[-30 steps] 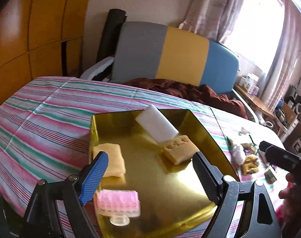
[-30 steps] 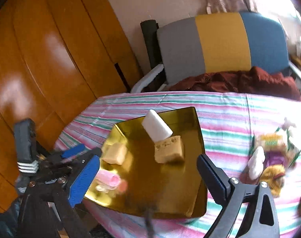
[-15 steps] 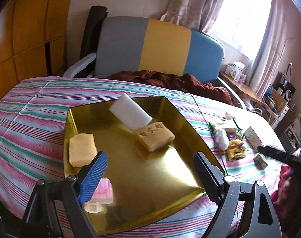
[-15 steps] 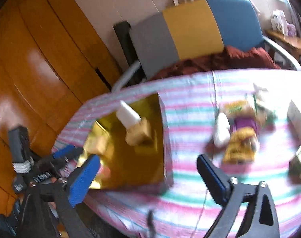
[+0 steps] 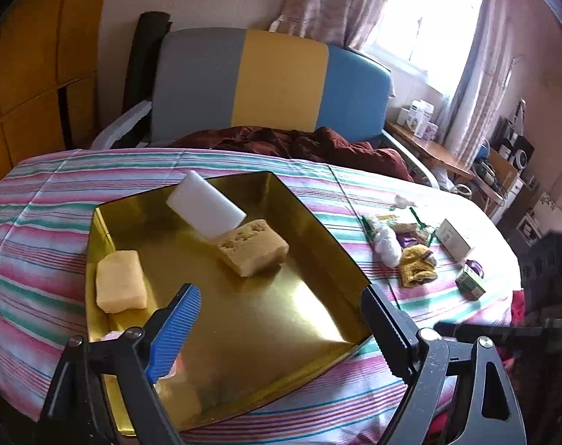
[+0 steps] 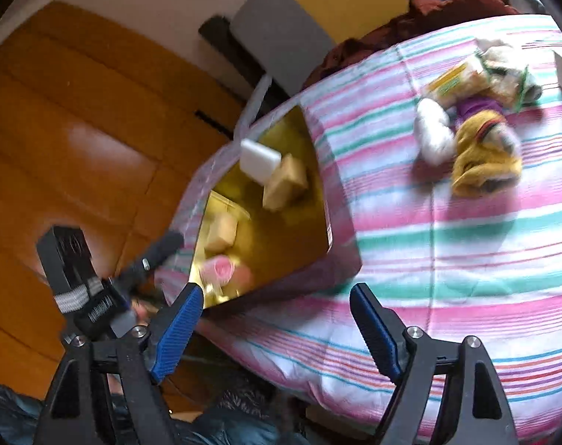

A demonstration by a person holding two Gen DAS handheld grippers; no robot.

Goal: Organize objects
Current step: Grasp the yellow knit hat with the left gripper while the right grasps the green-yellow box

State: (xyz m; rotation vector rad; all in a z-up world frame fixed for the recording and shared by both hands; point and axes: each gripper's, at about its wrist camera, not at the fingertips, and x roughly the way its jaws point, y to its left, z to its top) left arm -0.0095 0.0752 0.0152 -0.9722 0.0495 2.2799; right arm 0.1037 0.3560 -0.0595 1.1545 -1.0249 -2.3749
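A gold tray point(image 5: 281, 319) point(image 6: 281, 244) lies on the striped tablecloth. It holds a white sponge block point(image 5: 207, 207) point(image 6: 258, 159), a tan sponge point(image 5: 253, 250) point(image 6: 284, 181), a pale yellow sponge point(image 5: 119, 282) point(image 6: 220, 233) and a pink brush point(image 6: 220, 270), mostly hidden behind my left finger in the left wrist view. My left gripper point(image 5: 281, 330) is open and empty over the tray's near edge. My right gripper point(image 6: 277, 337) is open and empty over the table's near edge, right of the tray. A pile of small items, a white one point(image 6: 433, 133) and a yellow one point(image 6: 485, 155), lies at the right.
Small boxes point(image 5: 455, 241) and a green carton point(image 5: 472, 283) lie at the table's right end. A striped chair point(image 5: 273, 81) with a dark red cloth point(image 5: 299, 144) stands behind the table. Wooden cabinets point(image 6: 77, 129) stand at the left.
My left gripper has drawn back toward the tray's near edge, hiding the pink brush. My right gripper has swung right and tilted, now over the tablecloth beside the tray.
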